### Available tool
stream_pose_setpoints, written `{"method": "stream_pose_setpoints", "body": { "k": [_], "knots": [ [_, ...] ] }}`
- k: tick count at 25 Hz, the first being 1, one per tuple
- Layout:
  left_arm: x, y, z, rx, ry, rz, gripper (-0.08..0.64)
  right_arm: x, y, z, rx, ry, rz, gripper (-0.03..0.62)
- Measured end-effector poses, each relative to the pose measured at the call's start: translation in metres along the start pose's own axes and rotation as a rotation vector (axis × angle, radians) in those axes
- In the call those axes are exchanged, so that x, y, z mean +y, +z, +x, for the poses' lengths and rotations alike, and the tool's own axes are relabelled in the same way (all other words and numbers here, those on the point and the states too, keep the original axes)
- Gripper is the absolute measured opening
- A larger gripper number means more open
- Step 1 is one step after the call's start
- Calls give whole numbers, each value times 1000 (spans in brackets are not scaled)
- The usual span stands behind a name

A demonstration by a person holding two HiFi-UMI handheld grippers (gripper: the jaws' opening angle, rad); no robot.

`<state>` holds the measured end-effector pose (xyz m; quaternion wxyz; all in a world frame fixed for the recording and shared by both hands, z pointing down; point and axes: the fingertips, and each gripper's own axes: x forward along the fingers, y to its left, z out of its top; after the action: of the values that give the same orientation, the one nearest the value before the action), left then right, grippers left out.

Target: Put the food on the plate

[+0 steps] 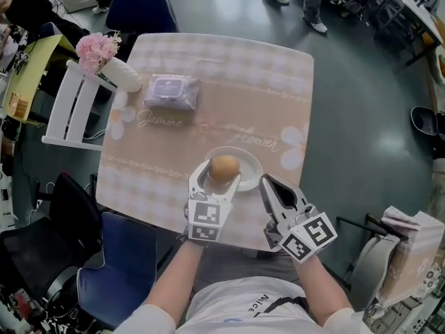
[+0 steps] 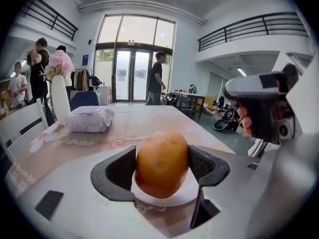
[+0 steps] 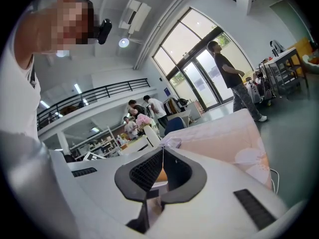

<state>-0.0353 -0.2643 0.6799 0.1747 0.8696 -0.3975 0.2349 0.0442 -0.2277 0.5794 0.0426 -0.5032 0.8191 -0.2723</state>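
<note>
A tan, egg-shaped bread roll (image 1: 224,168) (image 2: 162,163) sits between the jaws of my left gripper (image 1: 217,179) (image 2: 162,166), which is shut on it. It hangs just over the near-left part of a white plate (image 1: 250,167) (image 2: 169,197) near the table's front edge. My right gripper (image 1: 269,184) (image 3: 160,171) is shut with nothing in it. It rests at the plate's right rim, tilted upward. A sliver of the roll (image 3: 158,175) shows behind its jaws.
The table (image 1: 229,82) has a beige checked cloth with flower print. A lilac pack of wipes (image 1: 171,91) (image 2: 91,118) lies at the back left, beside a white vase of pink flowers (image 1: 104,58) (image 2: 60,91). Chairs stand around; people stand far off.
</note>
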Motion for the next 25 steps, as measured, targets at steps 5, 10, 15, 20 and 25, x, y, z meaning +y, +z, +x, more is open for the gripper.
{"method": "stream_pose_setpoints", "body": {
  "k": [5,10,15,20,25],
  "knots": [
    [3,-9,12,26,29,43,330,-9,-6,3,2,0,9,17],
    [2,-8,21,36,24,72,330,-15,-9,5,3,0,16,17],
    [1,-11,23,41,17,82,330,-19,-5,4,-4,3,19,17],
    [-2,-3,17,32,8,78,330,-17,0,3,3,1,27,17],
    [-11,16,-3,21,2,82,330,-3,13,-3,6,7,26,17]
  ]
}}
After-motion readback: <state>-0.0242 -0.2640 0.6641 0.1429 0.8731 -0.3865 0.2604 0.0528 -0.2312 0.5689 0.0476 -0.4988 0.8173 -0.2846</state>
